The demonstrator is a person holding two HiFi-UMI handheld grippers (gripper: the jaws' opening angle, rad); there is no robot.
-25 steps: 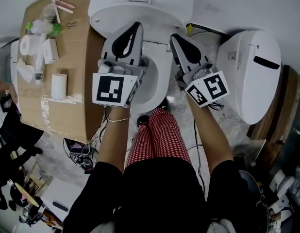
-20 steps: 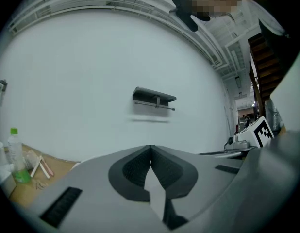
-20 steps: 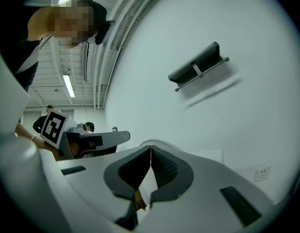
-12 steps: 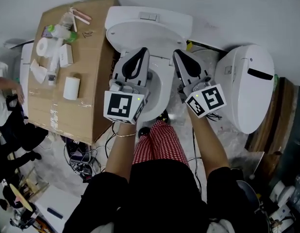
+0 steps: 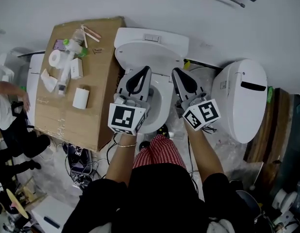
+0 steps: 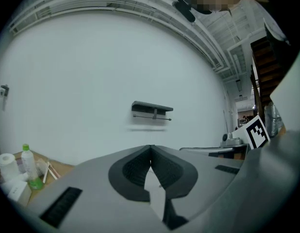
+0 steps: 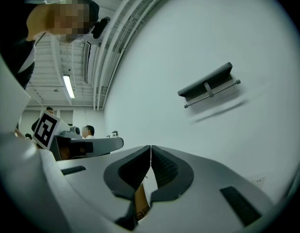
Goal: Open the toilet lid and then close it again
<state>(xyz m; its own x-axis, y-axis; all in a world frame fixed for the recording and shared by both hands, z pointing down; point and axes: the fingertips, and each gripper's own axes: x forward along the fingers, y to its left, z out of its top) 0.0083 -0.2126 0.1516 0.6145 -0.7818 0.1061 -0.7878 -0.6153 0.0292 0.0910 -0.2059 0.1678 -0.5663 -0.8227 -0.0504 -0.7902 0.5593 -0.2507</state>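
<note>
A white toilet (image 5: 151,52) stands against the wall in the head view, with its tank (image 5: 151,37) at the back. Its lid (image 5: 161,97) looks flat and down, though the grippers cover much of it. My left gripper (image 5: 145,68) is above the left half of the lid with its jaws shut and nothing between them. Over the right edge, my right gripper (image 5: 175,71) is shut too and holds nothing. In the left gripper view the left gripper (image 6: 150,147) points at the bare wall. The right gripper view has the right gripper (image 7: 150,147) aimed the same way.
A cardboard box (image 5: 67,106) to the left of the toilet carries a bottle (image 5: 75,38), paper rolls and small boxes. A second white toilet (image 5: 242,98) stands at the right. A wall shelf (image 6: 152,108) hangs above. A person (image 5: 4,106) is at the far left, and cables lie on the floor.
The head view has drawn back, so the toilet and both grippers look smaller and more wall shows. Both grippers stay shut, side by side over the toilet.
</note>
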